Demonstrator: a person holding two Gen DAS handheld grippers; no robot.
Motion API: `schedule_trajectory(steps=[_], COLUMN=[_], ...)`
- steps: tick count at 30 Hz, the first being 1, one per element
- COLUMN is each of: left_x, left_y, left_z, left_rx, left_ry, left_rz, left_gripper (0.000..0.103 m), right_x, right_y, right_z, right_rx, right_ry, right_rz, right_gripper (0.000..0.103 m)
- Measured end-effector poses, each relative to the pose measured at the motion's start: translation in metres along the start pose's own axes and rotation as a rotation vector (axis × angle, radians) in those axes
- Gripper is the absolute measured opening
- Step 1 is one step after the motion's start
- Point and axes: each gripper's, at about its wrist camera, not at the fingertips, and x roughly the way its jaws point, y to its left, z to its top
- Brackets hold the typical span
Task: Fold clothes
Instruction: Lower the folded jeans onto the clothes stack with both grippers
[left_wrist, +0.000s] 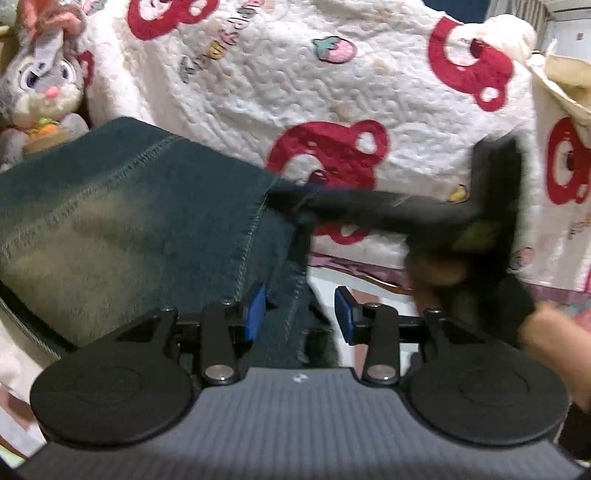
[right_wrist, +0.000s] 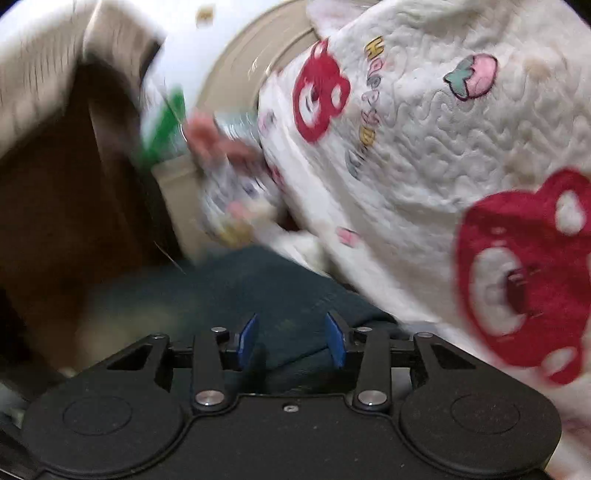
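Now jeans (left_wrist: 129, 221) fill left of left-wrist frame, bunched on quilt (left_wrist: 295, 92), stitched seam up. Left tool (left_wrist: 300, 314) apart, denim edge between pads. Right tool (right_wrist: 291, 341) apart over denim, blurred. Fold unfinished; stage unclear.

Your left wrist view sits right behind the left gripper (left_wrist: 300, 314), looking forward and slightly down along its blue pads, very close over the dark denim garment (left_wrist: 140, 221), with the white quilt (left_wrist: 295, 92) filling the background and a plush rabbit (left_wrist: 40, 81) at far left. Your right wrist view sits behind the right gripper (right_wrist: 291, 341), also tight over the denim (right_wrist: 258, 288), tilted so the quilt (right_wrist: 443, 147) runs diagonally on the right; it's motion-blurred. Both views share the denim and the red-bear quilt, and your left view catches the other gripper (left_wrist: 406, 210), blurred, at right
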Motion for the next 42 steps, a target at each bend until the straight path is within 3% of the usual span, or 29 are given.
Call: schedule_trajectory(steps=[3,6,10,12,13,15,18,28,33,39,42], left_x=[-0.008,-0.026,-0.049,-0.059,-0.050,-0.039,-0.033,-0.022,-0.026,-0.027,-0.030], left_y=[-0.003,0.016,0.041,0.055,0.071,0.100,0.118,0.098,0.091,0.072,0.059], left_z=[-0.001,0.014,0.034,0.044,0.043,0.035,0.021,0.027,0.025,0.014,0.005], left_rx=[0.025,-0.001,-0.034,-0.053,-0.083,-0.133,-0.177,-0.084,-0.092,-0.017,0.023], left_ry=[0.031,-0.030,-0.110,-0.146,-0.110,-0.070,-0.055,-0.034,-0.041,-0.065,-0.077], left_rz=[-0.011,0.080,0.200,0.264,0.331,0.372,0.337,0.412,0.438,0.502,0.527], left_gripper=[0.039,0.039,0.042,0.036,0.033,0.018,0.017,0.016,0.025,0.038,0.048], right_x=[0.005,-0.002,-0.009,-0.011,-0.011,-0.010,-0.009,-0.033,-0.039,-0.063,-0.075], right_y=[-0.005,-0.012,0.016,0.021,0.020,0.014,0.011,0.063,0.107,0.116,0.110], right_z=[-0.012,-0.010,-0.015,-0.018,-0.018,-0.020,-0.024,-0.022,-0.043,-0.057,-0.062], right_rx=[0.006,0.090,-0.106,-0.131,-0.120,-0.080,-0.051,-0.148,-0.320,-0.310,-0.232], right_ry=[-0.012,-0.032,-0.012,-0.008,-0.007,-0.006,-0.009,-0.064,-0.001,-0.018,-0.022], right_rz=[-0.028,0.005,-0.022,-0.035,-0.032,-0.016,0.002,0.102,0.116,0.145,0.222], right_gripper=[0.044,0.044,0.048,0.048,0.048,0.049,0.050,0.052,0.053,0.054,0.055])
